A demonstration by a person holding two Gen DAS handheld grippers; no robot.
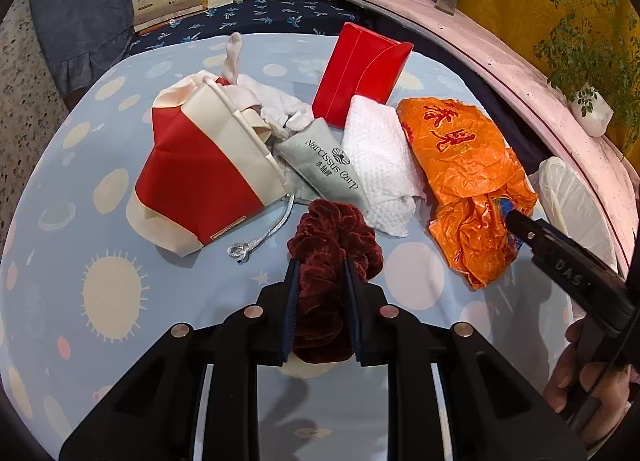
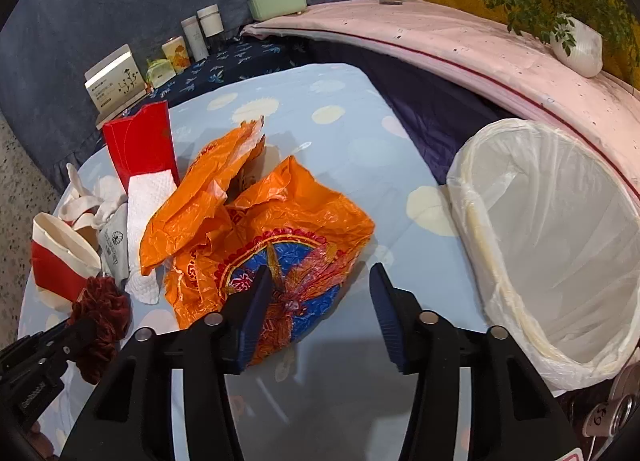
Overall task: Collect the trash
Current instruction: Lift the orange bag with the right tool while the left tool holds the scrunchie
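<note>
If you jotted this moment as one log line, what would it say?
left gripper: shut on scrunchie | right gripper: open over orange bag | bin: lined, right of bag

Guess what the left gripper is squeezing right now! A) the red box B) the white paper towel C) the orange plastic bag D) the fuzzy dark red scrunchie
D: in the left wrist view, the left gripper has its two fingers pressed against both sides of the fuzzy dark red scrunchie, while the orange plastic bag lies apart from it on the table.
</note>
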